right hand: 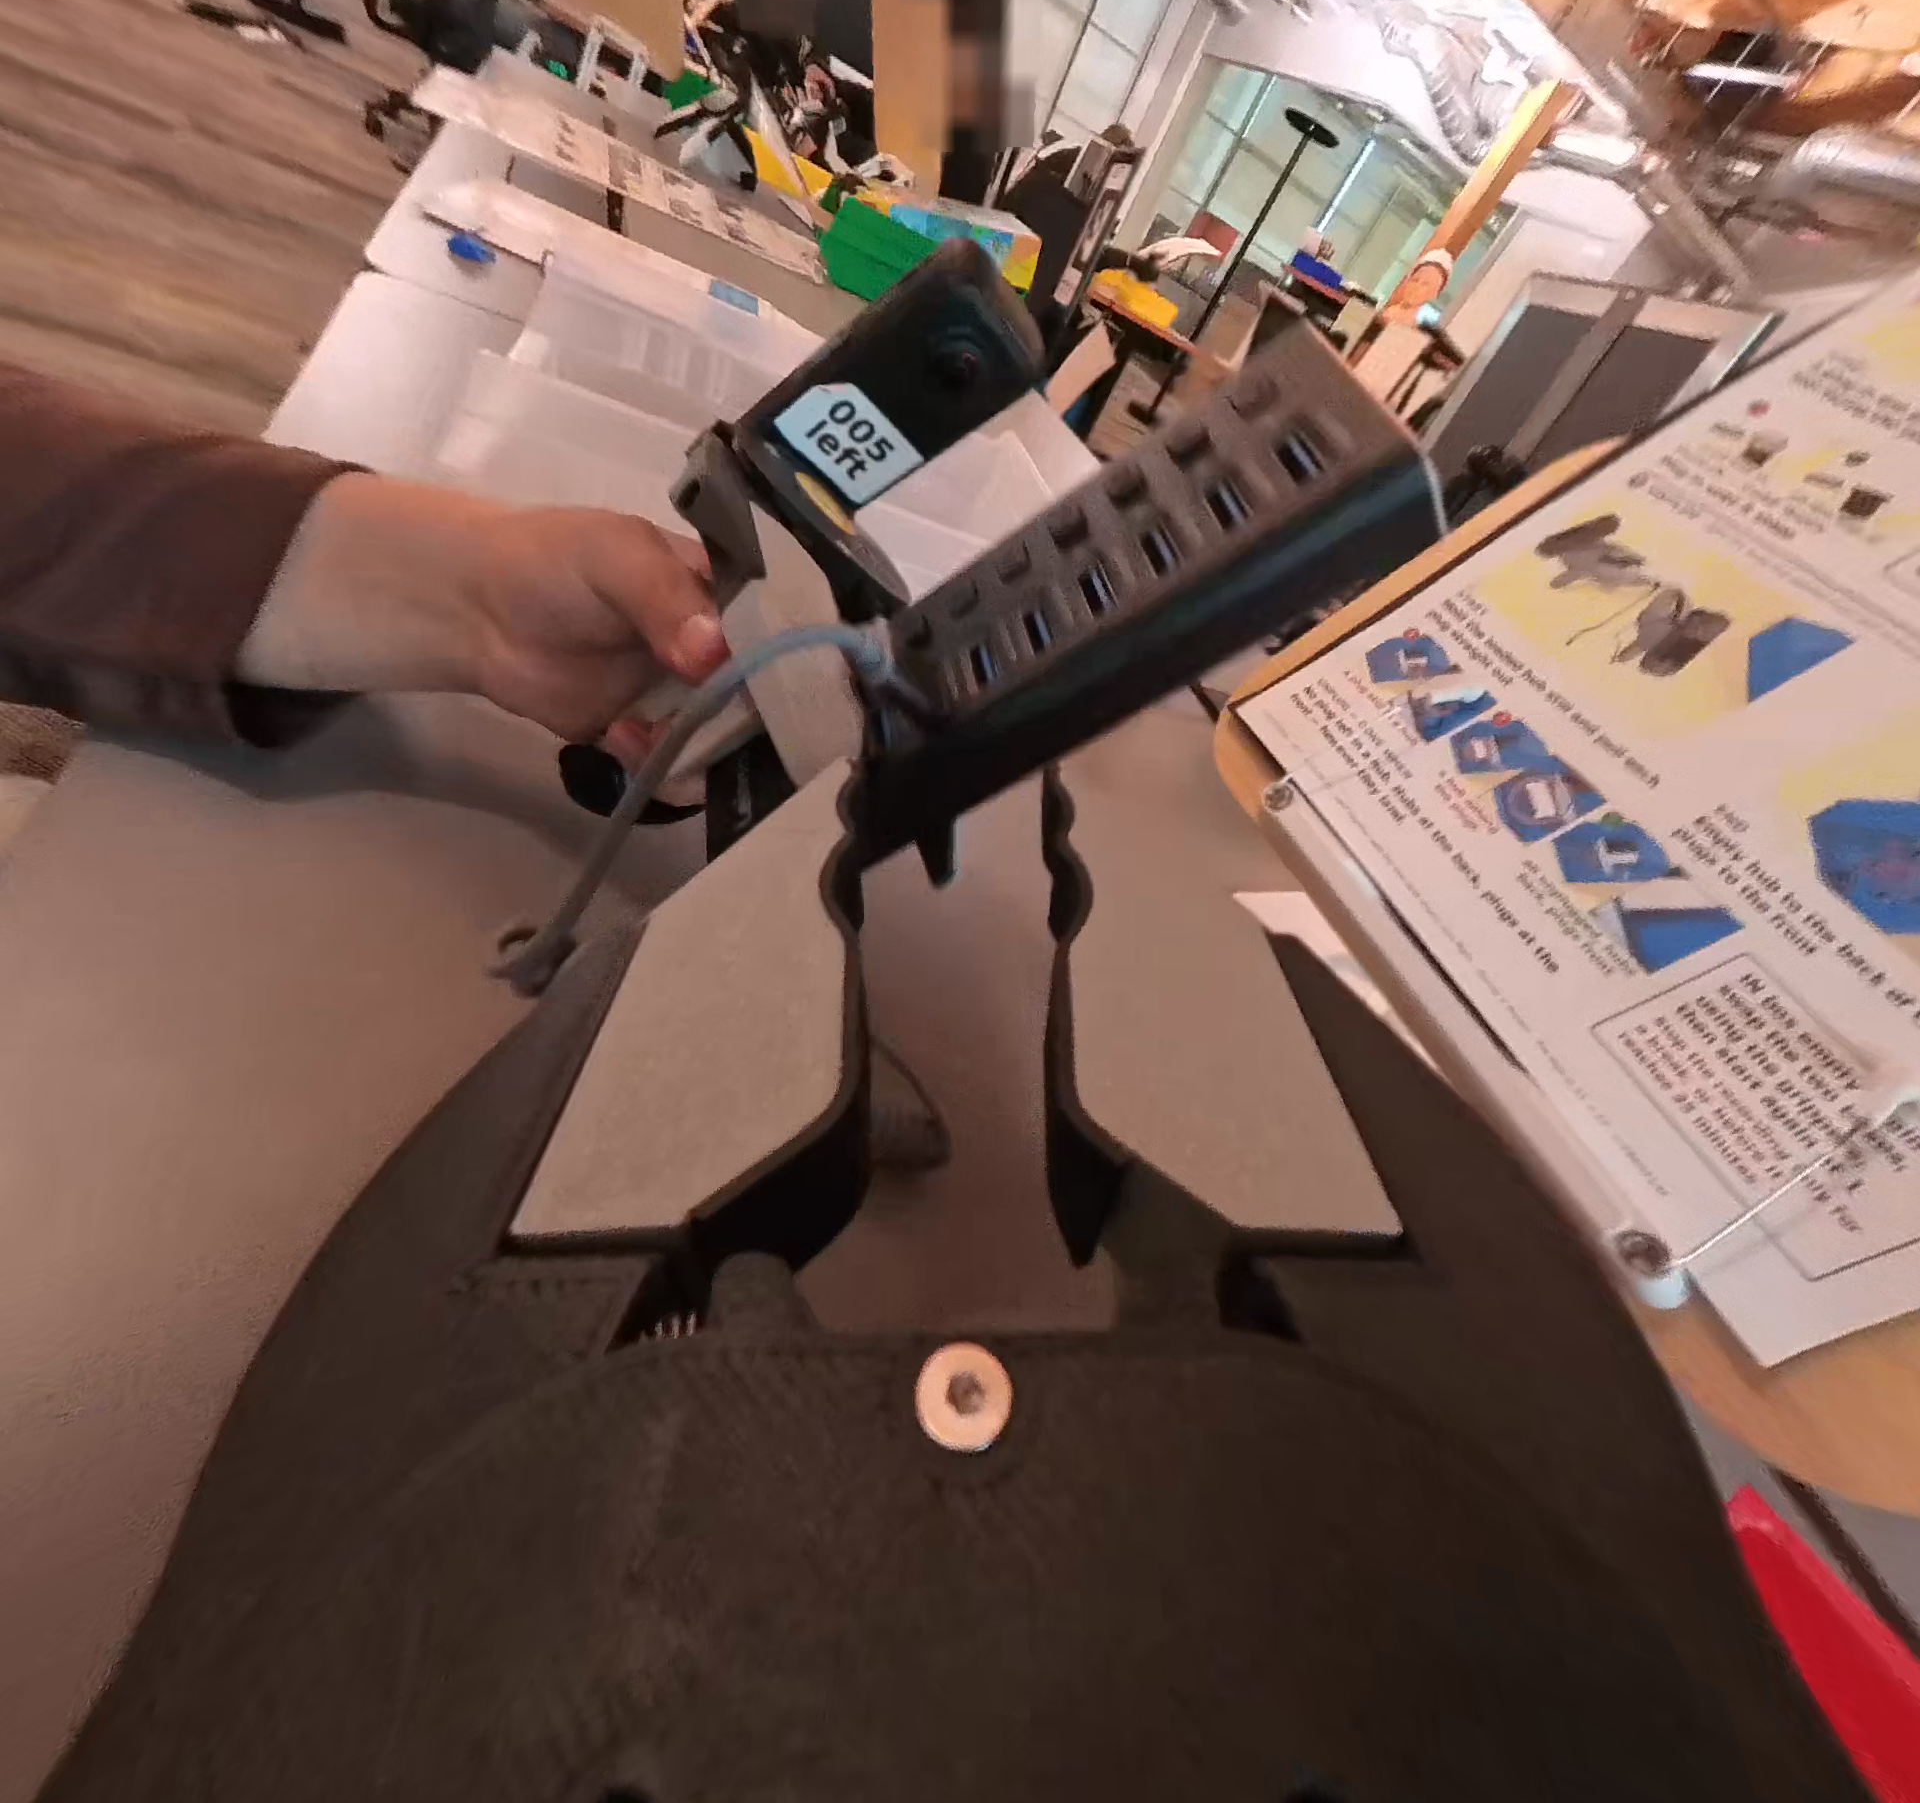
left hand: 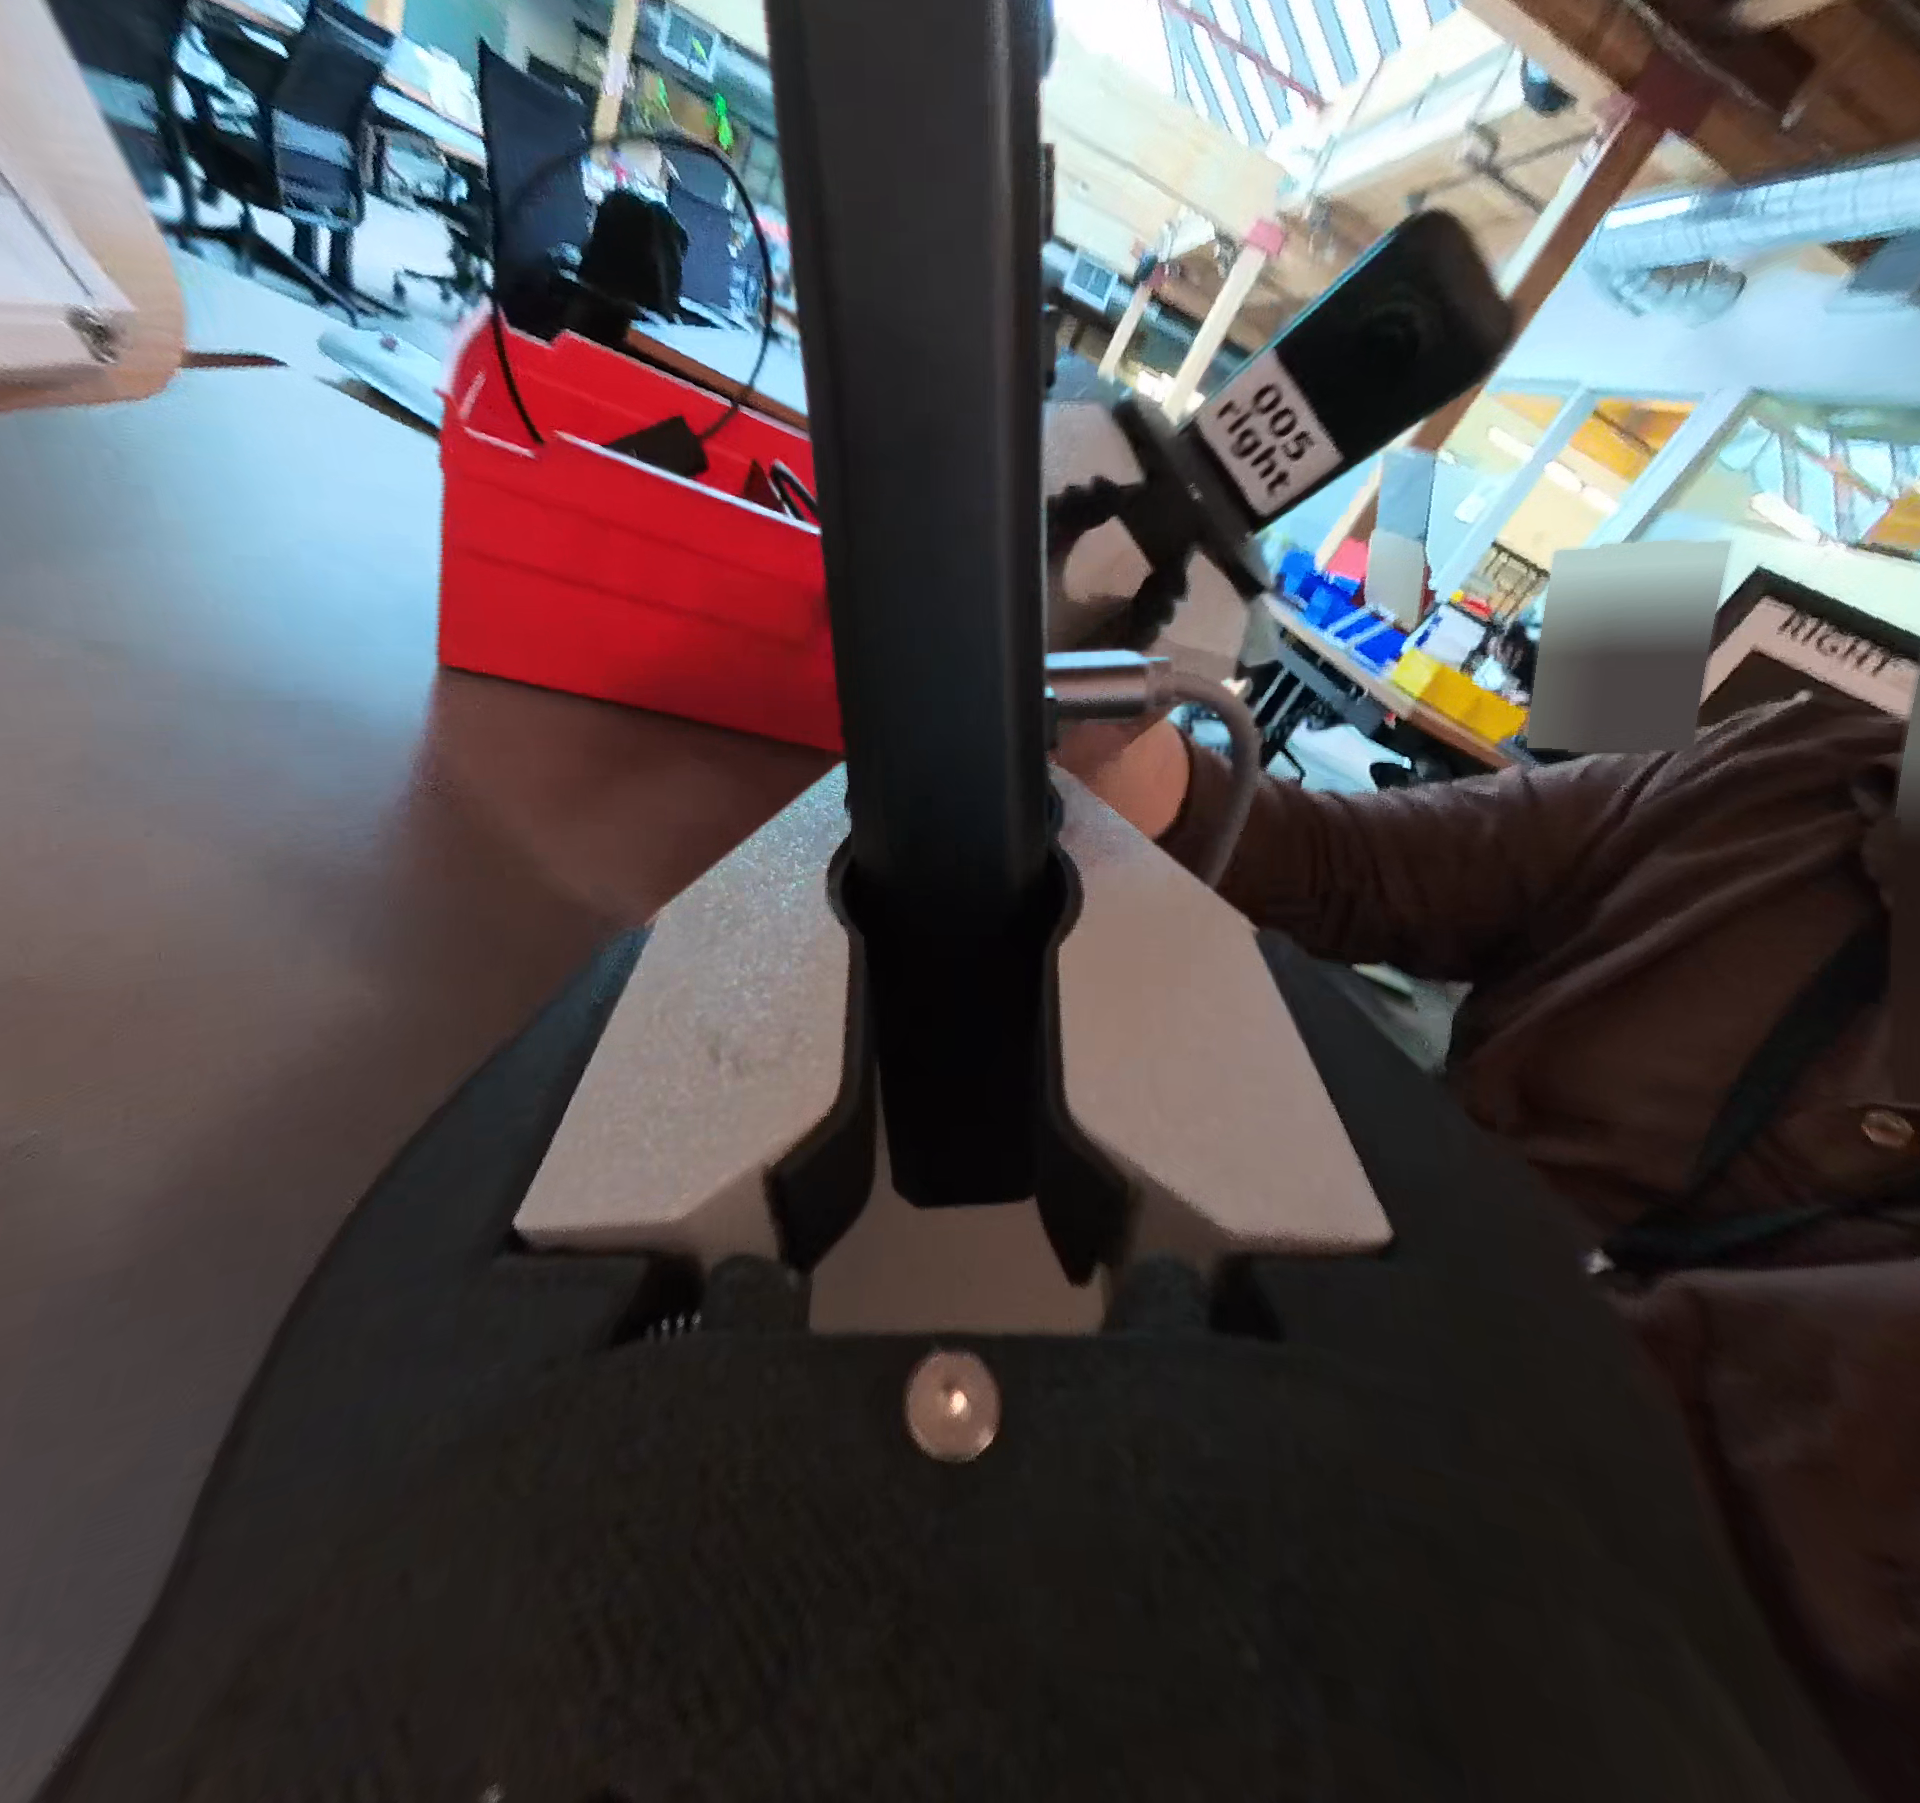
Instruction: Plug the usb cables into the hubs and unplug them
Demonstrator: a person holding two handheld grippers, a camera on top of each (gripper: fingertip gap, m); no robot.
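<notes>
My left gripper (left hand: 951, 880) is shut on a long black USB hub (left hand: 914, 403), which rises between its fingers. In the right wrist view the hub (right hand: 1143, 590) slants up to the right, with a row of ports facing me, held by the left gripper (right hand: 914, 610). A grey USB cable (right hand: 644, 787) has its silver plug (left hand: 1101, 688) in the hub's lower end and hangs loose. My right gripper (right hand: 951, 828) is open with its tips around the hub's lower end, just right of the plug. It also shows beside the hub in the left wrist view (left hand: 1117, 558).
A red bin (left hand: 623, 558) holding black cables stands on the brown table (left hand: 208, 714) behind the hub. An instruction sheet on a tilted wooden board (right hand: 1558, 766) is close on the right. A person's hand (right hand: 520, 610) and brown sleeve (left hand: 1507, 870) hold the grippers. Only a small space, under 4 cm, lies between the two pairs of fingers.
</notes>
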